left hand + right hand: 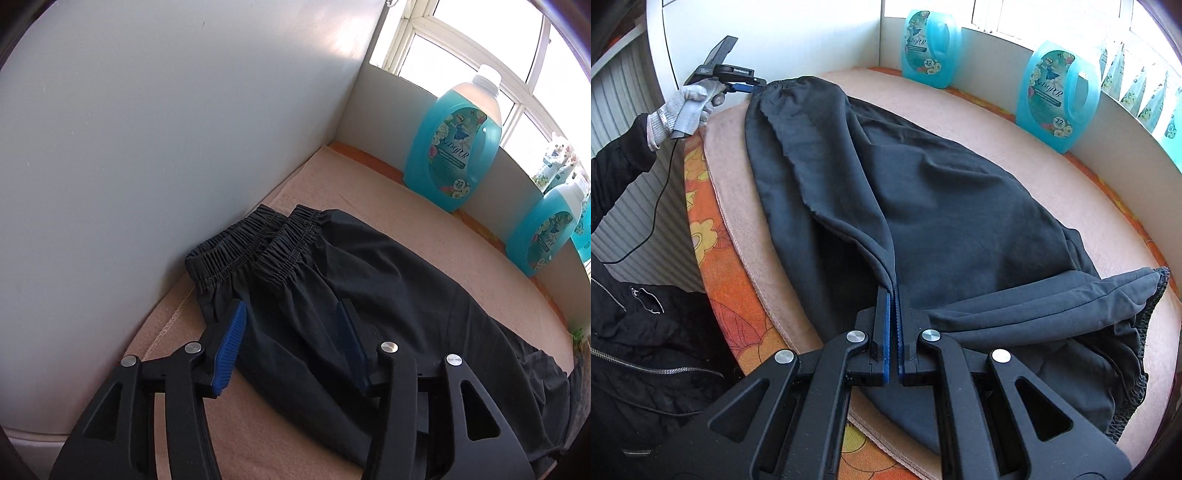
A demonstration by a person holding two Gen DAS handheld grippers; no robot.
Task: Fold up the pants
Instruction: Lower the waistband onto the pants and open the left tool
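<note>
The right gripper (894, 295) pinched a soft fold of the dark matte pants (923, 206), which lay across the peach towel (735, 206). The left gripper (291, 321) stood wide over the ribbed elastic cuffs (255, 247). Beyond, a translucent blue bottle (452, 136) was marked "72".

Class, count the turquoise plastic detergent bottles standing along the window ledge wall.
2 whole: one turquoise detergent bottle near the far corner, another further right. A cut-off blue shape may be a third.
</note>
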